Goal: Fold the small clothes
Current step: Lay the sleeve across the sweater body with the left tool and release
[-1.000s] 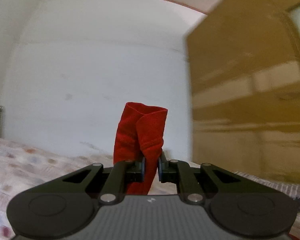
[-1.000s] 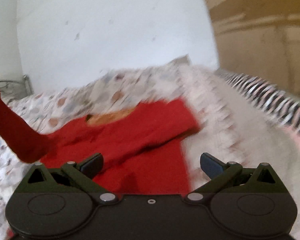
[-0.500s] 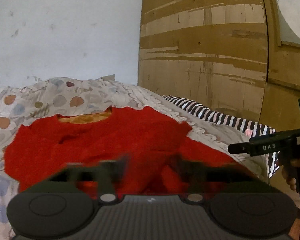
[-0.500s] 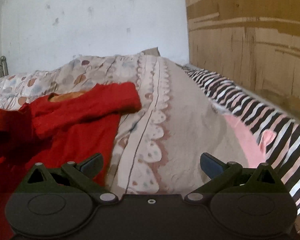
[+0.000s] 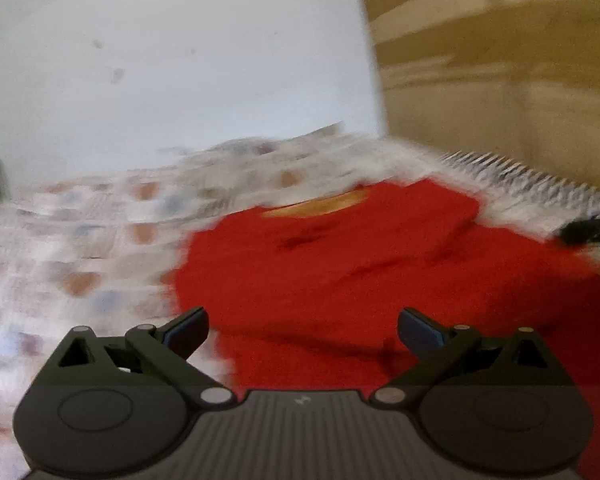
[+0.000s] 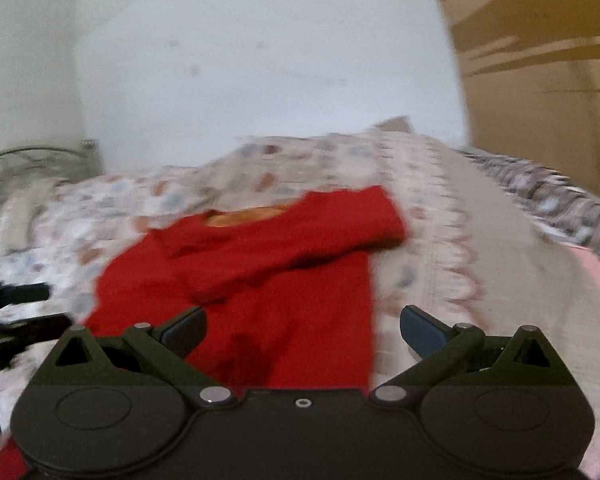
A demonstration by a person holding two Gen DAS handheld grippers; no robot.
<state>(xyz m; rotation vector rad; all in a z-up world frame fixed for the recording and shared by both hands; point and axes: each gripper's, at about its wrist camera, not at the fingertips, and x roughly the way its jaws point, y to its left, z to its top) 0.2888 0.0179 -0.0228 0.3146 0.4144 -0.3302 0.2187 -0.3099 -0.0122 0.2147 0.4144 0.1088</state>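
In the left wrist view the left gripper (image 5: 302, 326) has its jaws spread wide and holds nothing; it hangs over the near part of the red top (image 5: 380, 272), which lies flat on the patterned bedspread (image 5: 80, 248) with its orange-lined neck (image 5: 320, 204) away from the camera. The sleeves look laid across the chest already, so the step in hand is probably taking the near hem to fold the body up toward the neck. To do that well, the gripper should come down at the hem corner, pinch only the top's layers and not the bedspread under them, and lift level with its partner so the fold line runs straight. This view is smeared by motion: the hem itself lies under the gripper body and cannot be seen, and the dark bar (image 5: 588, 232) at the right edge is too blurred to name with certainty, though it may be the other tool. In the right wrist view the right gripper (image 6: 302, 326) is likewise spread apart and empty, above the top's (image 6: 260, 280) lower right part; one sleeve (image 6: 300, 240) crosses the chest below the neck (image 6: 246, 216). The left gripper (image 6: 16, 316) shows only as dark bars at the left edge, too blurred to tell its jaws there. The near hem is hidden here too, and the far bedding (image 6: 540, 192) is blurred.
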